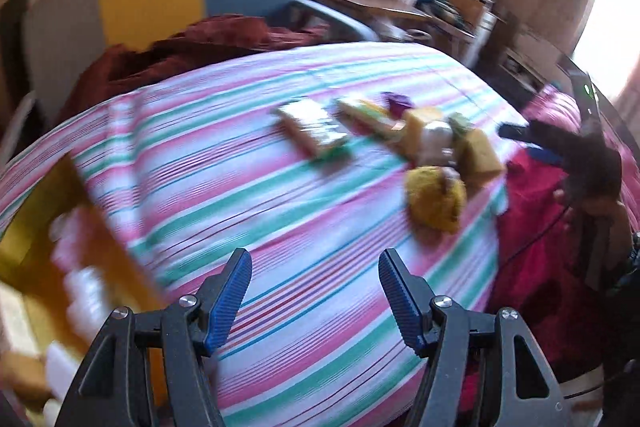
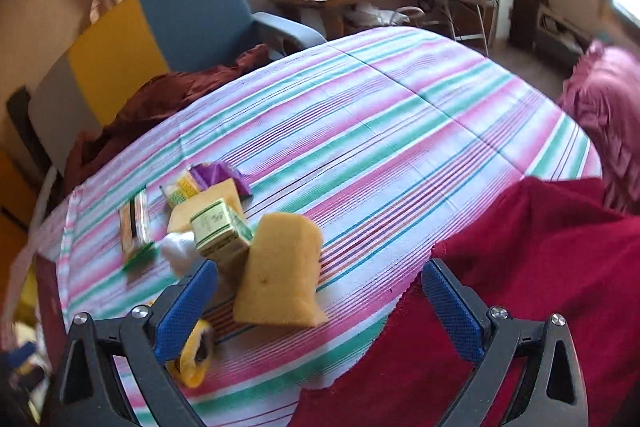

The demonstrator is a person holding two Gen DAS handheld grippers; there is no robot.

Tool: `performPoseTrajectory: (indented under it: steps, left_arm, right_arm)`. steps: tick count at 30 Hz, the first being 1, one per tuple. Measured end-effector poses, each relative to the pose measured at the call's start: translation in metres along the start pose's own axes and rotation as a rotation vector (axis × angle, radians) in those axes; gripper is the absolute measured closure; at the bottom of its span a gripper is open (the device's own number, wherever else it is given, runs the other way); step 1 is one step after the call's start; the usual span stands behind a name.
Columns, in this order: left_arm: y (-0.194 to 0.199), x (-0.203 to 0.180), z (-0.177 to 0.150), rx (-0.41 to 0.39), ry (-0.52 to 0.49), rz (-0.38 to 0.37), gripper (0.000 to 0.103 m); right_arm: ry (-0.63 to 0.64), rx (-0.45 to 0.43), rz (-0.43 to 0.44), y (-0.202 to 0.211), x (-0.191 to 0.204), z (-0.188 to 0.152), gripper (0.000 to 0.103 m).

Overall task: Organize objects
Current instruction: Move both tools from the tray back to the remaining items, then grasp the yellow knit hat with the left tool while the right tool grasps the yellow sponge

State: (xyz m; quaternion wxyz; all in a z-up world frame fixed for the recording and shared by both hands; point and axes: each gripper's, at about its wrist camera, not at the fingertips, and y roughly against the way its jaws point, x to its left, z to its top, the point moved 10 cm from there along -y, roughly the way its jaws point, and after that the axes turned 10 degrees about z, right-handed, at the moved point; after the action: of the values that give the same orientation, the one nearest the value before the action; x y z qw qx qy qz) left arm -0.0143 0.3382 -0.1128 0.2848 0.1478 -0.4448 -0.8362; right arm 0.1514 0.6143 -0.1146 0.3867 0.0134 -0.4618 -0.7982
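Little of the organizing looks done yet: the objects lie in a loose heap on the striped bed (image 2: pixel 400 131), toward its near-left side as the right wrist view shows it, close to the edge where a red cloth (image 2: pixel 520 287) overlaps the cover. In the heap are a yellow sponge (image 2: pixel 280 271), a green-and-cream carton (image 2: pixel 220 227) leaning on a second sponge (image 2: pixel 208 203), a flat packet (image 2: pixel 134 227) lying a little apart, something purple (image 2: pixel 218 175) at the back, a crumpled white piece (image 2: pixel 180 251), and a yellow roll-like item (image 2: pixel 196 351) nearest the edge. The right gripper (image 2: pixel 320 291) has its jaws apart with nothing between them and hangs over the heap, one finger just in front of the carton. The left gripper (image 1: pixel 316 287) is likewise spread and empty, above bare cover, with the heap well ahead. A yellow-walled container (image 1: pixel 44 227) at the bed's left edge is too blurred to read; it may be where things go. Every item seemingly remains to be picked up and sorted.
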Motion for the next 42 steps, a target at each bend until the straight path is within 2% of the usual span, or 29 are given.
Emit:
performPoseTrajectory:
  steps: [3, 4, 9, 13, 17, 23, 24, 25, 26, 28, 29, 30, 32, 37, 42]
  left_arm:
    - [-0.015, -0.041, 0.011, 0.000, -0.058, -0.064, 0.031]
    - [-0.020, -0.050, 0.014, 0.003, -0.075, -0.071, 0.028]
    - [-0.049, -0.101, 0.030, 0.019, -0.148, -0.115, 0.023]
    - [-0.069, -0.123, 0.033, 0.030, -0.185, -0.123, 0.021]
    - [-0.090, -0.141, 0.032, 0.069, -0.223, -0.121, 0.021]
    - [-0.109, -0.137, 0.024, 0.118, -0.207, -0.092, 0.022]
    - [-0.112, -0.136, 0.023, 0.126, -0.200, -0.093, 0.023]
    - [-0.114, -0.134, 0.021, 0.132, -0.185, -0.106, 0.030]
    - [-0.114, -0.133, 0.019, 0.133, -0.177, -0.113, 0.033]
    - [-0.110, -0.130, 0.017, 0.116, -0.170, -0.116, 0.041]
    - [-0.107, -0.128, 0.016, 0.114, -0.172, -0.122, 0.047]
    - [-0.106, -0.127, 0.015, 0.111, -0.174, -0.128, 0.049]
    - [-0.102, -0.122, 0.011, 0.109, -0.164, -0.140, 0.055]
    - [-0.088, -0.097, -0.004, 0.091, -0.127, -0.114, 0.059]
    - [-0.069, -0.071, -0.018, 0.075, -0.072, -0.086, 0.061]
  right_arm:
    - [-0.006, -0.009, 0.015, 0.000, 0.001, 0.004, 0.000]
    - [-0.006, -0.003, 0.019, -0.001, 0.001, 0.003, 0.000]
    - [0.000, 0.029, 0.060, -0.006, 0.008, -0.002, 0.000]
    - [0.028, 0.078, 0.072, -0.016, 0.016, -0.012, 0.001]
    - [0.052, 0.132, 0.077, -0.028, 0.020, -0.021, 0.008]
    - [0.095, 0.158, 0.085, -0.038, 0.028, -0.026, 0.012]
    - [0.105, 0.161, 0.083, -0.040, 0.030, -0.027, 0.014]
    - [0.113, 0.166, 0.080, -0.041, 0.030, -0.027, 0.016]
    - [0.121, 0.173, 0.079, -0.043, 0.031, -0.028, 0.020]
    - [0.140, 0.186, 0.076, -0.046, 0.032, -0.030, 0.035]
    - [0.156, 0.188, 0.055, -0.048, 0.031, -0.029, 0.052]
    - [0.172, 0.197, 0.027, -0.049, 0.028, -0.031, 0.055]
    - [0.173, 0.202, 0.033, -0.048, 0.027, -0.032, 0.057]
    - [0.131, 0.143, -0.019, -0.034, 0.009, -0.019, 0.059]
    - [0.109, 0.045, -0.041, -0.012, 0.000, -0.002, 0.059]
